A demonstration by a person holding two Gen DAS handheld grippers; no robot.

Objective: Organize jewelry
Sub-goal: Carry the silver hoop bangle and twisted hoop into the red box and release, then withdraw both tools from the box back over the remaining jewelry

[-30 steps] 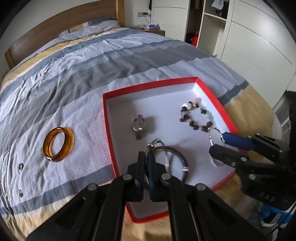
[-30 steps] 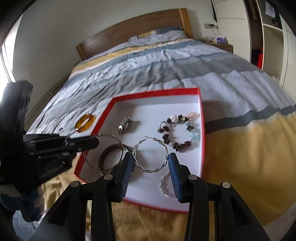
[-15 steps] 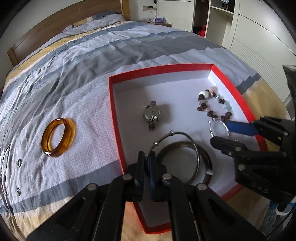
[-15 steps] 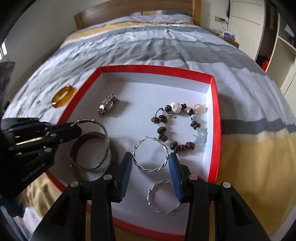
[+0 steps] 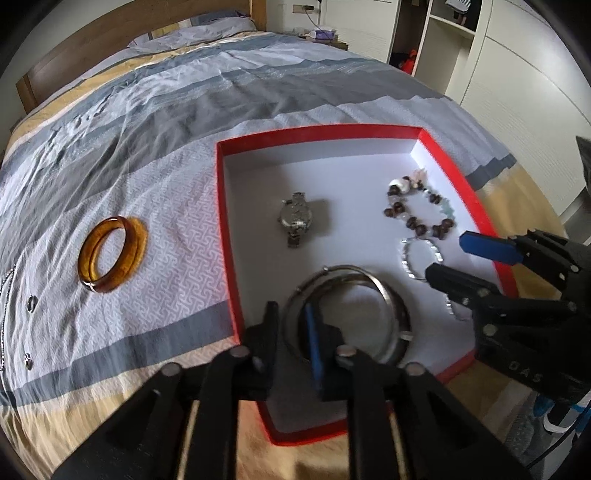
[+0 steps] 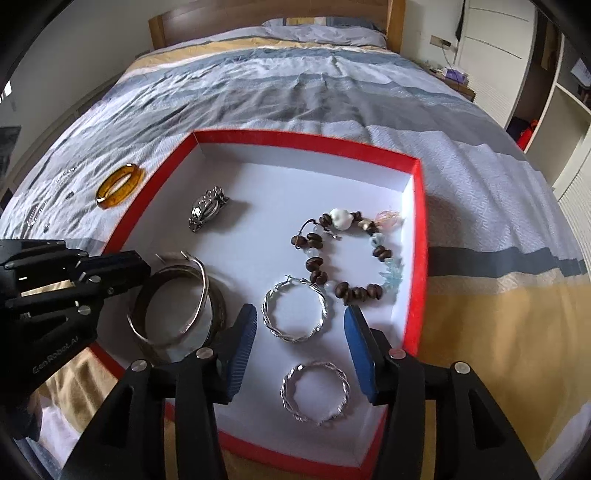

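A red box with a white floor (image 5: pixel 229 236) (image 6: pixel 415 280) lies on the bed. In it are a watch (image 5: pixel 294 218) (image 6: pixel 207 212), a bead bracelet (image 5: pixel 415 212) (image 6: pixel 347 254), two twisted silver hoops (image 6: pixel 294 310) (image 6: pixel 314 391), and a plain silver hoop (image 5: pixel 376 286) (image 6: pixel 201 295) lying on a dark bangle (image 5: pixel 399 332) (image 6: pixel 221 314). My left gripper (image 5: pixel 291 325) (image 6: pixel 138 271) is open around the plain hoop's near edge. My right gripper (image 6: pixel 299 339) (image 5: pixel 448 258) is open over the twisted hoops. An amber bangle (image 5: pixel 110 254) (image 6: pixel 120 185) lies on the sheet left of the box.
The bed has a striped grey, white and yellow cover (image 5: pixel 147 122). Small studs and a thin chain (image 5: pixel 29 302) lie on the sheet at far left. A wooden headboard (image 6: pixel 258 14) stands at the back. White wardrobes (image 5: pixel 517 74) stand to the right.
My left gripper has opened and let go of the plain silver hoop, which now lies on the dark bangle in the box. My right gripper stays open over the twisted hoops.
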